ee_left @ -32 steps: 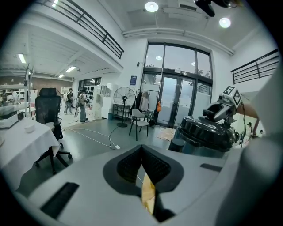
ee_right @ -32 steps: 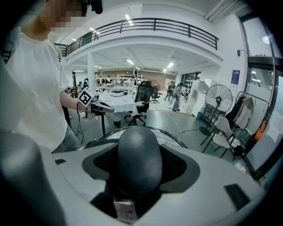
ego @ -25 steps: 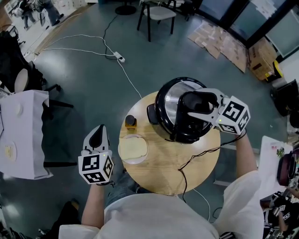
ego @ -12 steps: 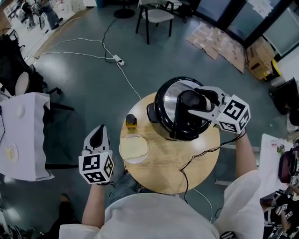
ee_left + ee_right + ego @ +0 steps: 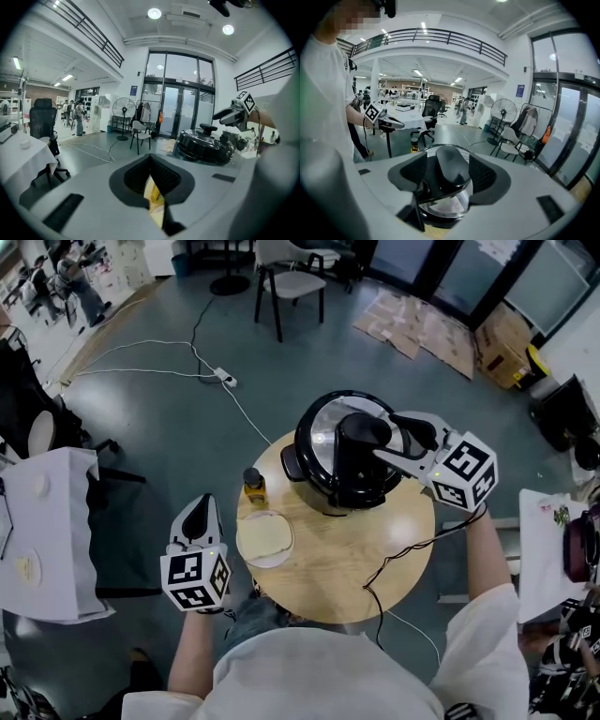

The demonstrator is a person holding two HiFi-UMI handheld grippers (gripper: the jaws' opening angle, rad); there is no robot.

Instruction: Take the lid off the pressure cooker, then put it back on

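The black pressure cooker [image 5: 349, 454] stands at the far side of a round wooden table [image 5: 323, 587]. Its silver-topped lid [image 5: 323, 423] carries a tall black handle [image 5: 354, 442]. My right gripper [image 5: 392, 439] reaches in from the right and straddles that handle. In the right gripper view the handle [image 5: 450, 171] sits between the closing jaws, close to one pad, with a narrow dark gap at the other. My left gripper [image 5: 199, 510] hangs off the table's left edge, shut and empty, and sees the cooker [image 5: 204, 147] from the side.
A small yellow bottle with a dark cap [image 5: 253, 486] and a round clear dish [image 5: 265, 538] stand on the table left of the cooker. A black cord [image 5: 398, 554] crosses the table's right part. A white-draped table [image 5: 42, 512] stands at left, a chair [image 5: 291, 277] beyond.
My right gripper has crept further over the lid handle and risen a little. The left gripper has stayed beside the table.
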